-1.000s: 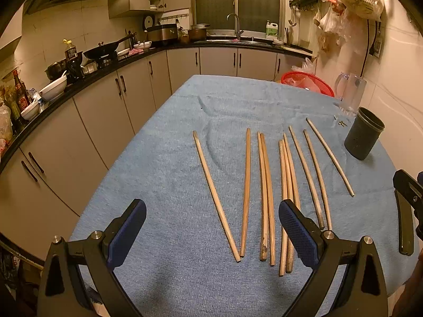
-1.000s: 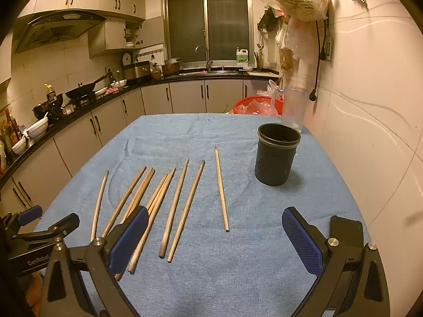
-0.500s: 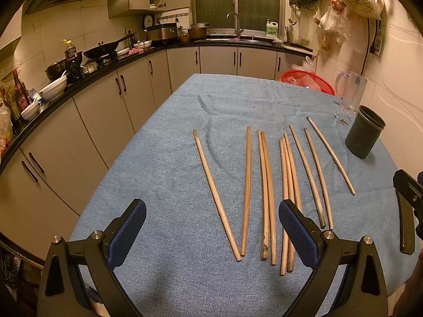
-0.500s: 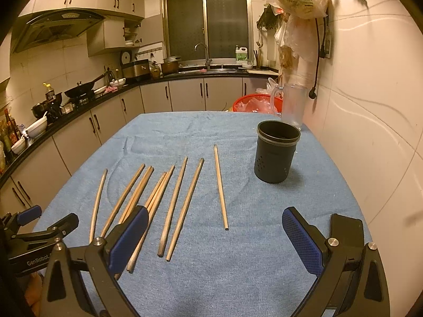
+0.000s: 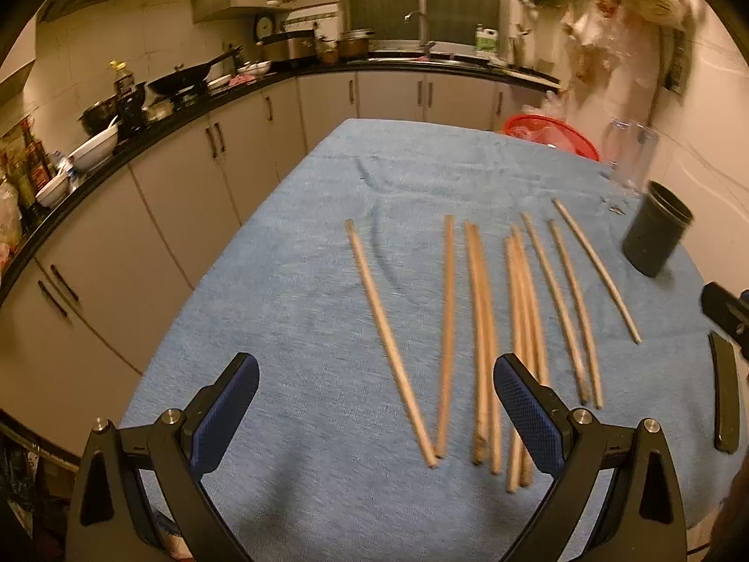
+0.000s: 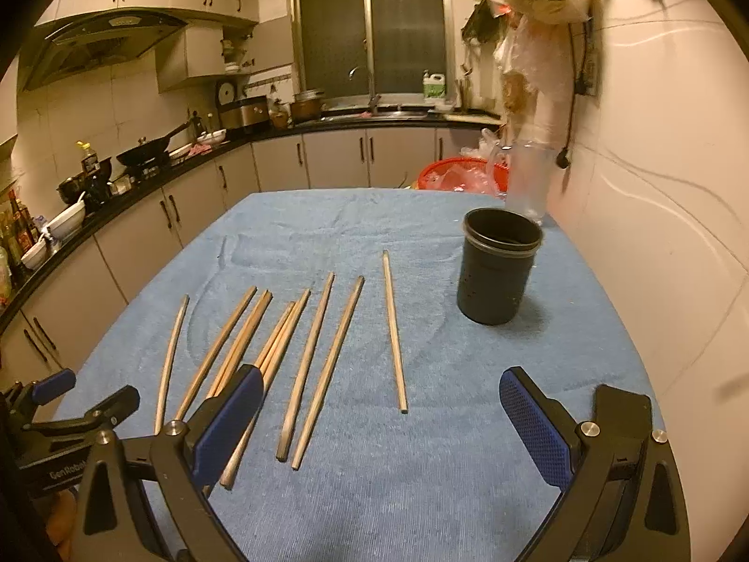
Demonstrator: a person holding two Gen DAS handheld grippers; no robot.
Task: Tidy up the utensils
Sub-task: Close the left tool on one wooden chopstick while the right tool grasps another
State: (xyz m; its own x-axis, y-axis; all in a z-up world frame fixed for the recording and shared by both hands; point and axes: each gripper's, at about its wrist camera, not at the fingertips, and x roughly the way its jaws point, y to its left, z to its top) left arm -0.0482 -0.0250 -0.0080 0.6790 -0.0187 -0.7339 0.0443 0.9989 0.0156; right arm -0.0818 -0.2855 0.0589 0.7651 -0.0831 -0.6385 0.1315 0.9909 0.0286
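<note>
The fingers of the left gripper (image 5: 374, 403) and the right gripper (image 6: 379, 417) stand wide apart and hold nothing. The chopsticks (image 6: 309, 356) lie spread on the blue cloth (image 6: 421, 491), to the left of the dark holder (image 6: 496, 271) (it stands upright, near the wall-side edge). Between holder and nearest chopstick (image 6: 394, 328) the cloth is free.

A table covered with a blue textured cloth (image 6: 421, 491) carries wooden chopsticks (image 6: 306, 363) fanned at nine o'clock, and an upright black cylindrical plastic holder (image 6: 496, 271) at two o'clock.
</note>
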